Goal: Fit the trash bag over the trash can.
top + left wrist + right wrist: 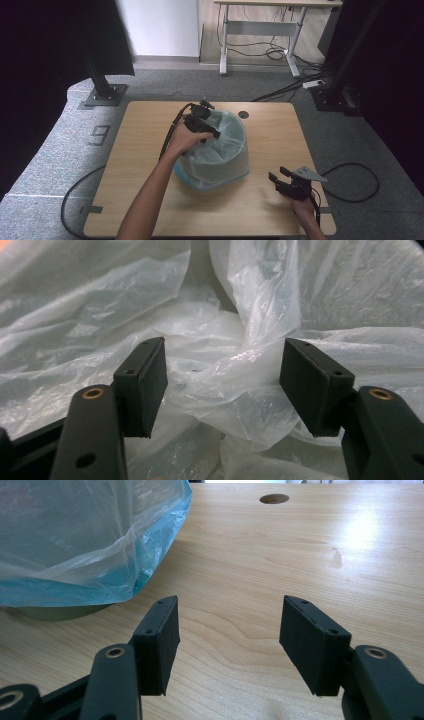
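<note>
A round teal bin (220, 167) stands in the middle of the wooden table (150, 135), lined with a thin translucent plastic bag (227, 142). My left gripper (214, 133) reaches down into the bin's mouth from its left rim. In the left gripper view its jaws (225, 385) stand open, with crumpled bag film (240, 315) bulging between the pads and not pinched. My right gripper (278, 175) hovers low at the table's front right, open with nothing between its fingers (227, 640). The bagged bin (75, 545) lies to its upper left.
A round cable hole (243, 114) (274, 499) sits in the tabletop behind the bin. Black cables trail off both table sides onto the grey floor. Black stand bases (102, 95) flank the table's far corners, and a white desk frame (260, 30) stands beyond.
</note>
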`<state>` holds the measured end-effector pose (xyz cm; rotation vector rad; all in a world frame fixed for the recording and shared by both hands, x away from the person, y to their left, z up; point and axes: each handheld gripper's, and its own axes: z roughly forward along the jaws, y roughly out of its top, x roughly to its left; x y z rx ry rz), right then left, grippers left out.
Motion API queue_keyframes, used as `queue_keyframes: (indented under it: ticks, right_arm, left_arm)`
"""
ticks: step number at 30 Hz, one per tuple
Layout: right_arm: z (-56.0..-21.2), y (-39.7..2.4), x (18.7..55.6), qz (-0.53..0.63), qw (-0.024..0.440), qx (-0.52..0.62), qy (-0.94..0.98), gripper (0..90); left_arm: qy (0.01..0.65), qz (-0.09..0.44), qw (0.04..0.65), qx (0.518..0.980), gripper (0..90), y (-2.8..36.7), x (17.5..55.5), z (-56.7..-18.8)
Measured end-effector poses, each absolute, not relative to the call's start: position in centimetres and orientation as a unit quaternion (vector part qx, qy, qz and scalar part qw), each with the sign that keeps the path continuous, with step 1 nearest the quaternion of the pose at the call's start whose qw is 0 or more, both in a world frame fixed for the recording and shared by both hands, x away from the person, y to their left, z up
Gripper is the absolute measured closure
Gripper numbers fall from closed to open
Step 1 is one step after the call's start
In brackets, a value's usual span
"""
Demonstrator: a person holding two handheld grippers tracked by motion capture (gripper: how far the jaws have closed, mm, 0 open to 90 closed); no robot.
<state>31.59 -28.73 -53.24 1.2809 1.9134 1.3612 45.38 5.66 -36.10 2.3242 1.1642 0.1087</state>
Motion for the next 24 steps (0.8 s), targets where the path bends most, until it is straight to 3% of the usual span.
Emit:
queue_keyframes:
  ticks: [16, 24]
  right_arm:
    - [-53.1, -28.8, 31.5, 0.5, 0.234, 0.465, 0.692, 40.7]
    - [-53.1, -29.0, 31.5, 0.501, 0.233, 0.468, 0.689, 40.7]
  left_arm:
    - [0.421, 0.041, 0.245, 0.872, 35.9, 5.0, 45.3, -36.3]
    - [0.404, 0.06, 0.299, 0.863, 35.9, 5.2, 44.7, -34.5]
